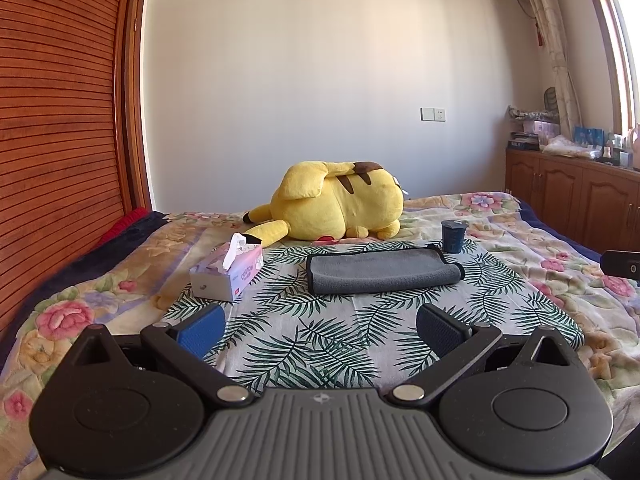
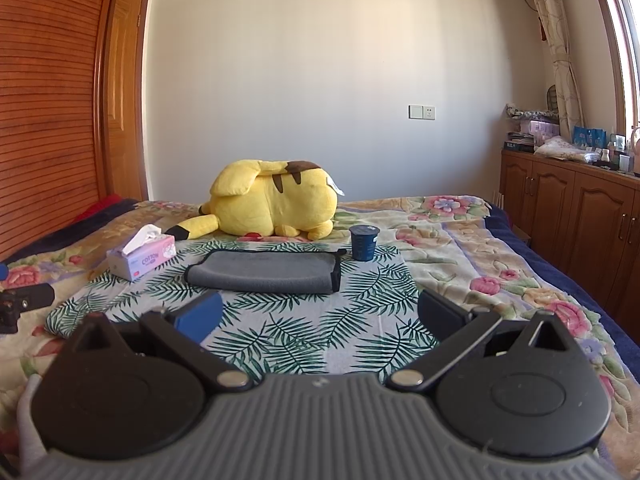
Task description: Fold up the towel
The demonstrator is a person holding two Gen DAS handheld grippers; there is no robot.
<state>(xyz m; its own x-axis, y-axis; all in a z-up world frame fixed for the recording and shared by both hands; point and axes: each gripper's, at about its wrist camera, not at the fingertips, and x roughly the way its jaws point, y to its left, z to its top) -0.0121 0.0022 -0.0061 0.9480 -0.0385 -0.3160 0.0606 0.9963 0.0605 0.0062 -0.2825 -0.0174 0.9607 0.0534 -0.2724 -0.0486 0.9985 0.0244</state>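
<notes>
A grey towel with black edging [image 1: 382, 270] lies folded in a flat strip on a palm-leaf cloth [image 1: 328, 344] on the bed; it also shows in the right wrist view [image 2: 266, 273]. My left gripper [image 1: 320, 330] is open and empty, held back from the towel's near edge. My right gripper [image 2: 318, 316] is open and empty, also short of the towel. Part of the right gripper shows at the left wrist view's right edge [image 1: 622, 264], and part of the left gripper at the right wrist view's left edge [image 2: 24, 300].
A tissue box [image 1: 228, 274] sits left of the towel. A dark blue cup [image 1: 454, 236] stands at its far right corner. A yellow plush toy [image 1: 336, 206] lies behind. A wooden wardrobe [image 1: 60, 140] is left, cabinets [image 1: 580, 196] right.
</notes>
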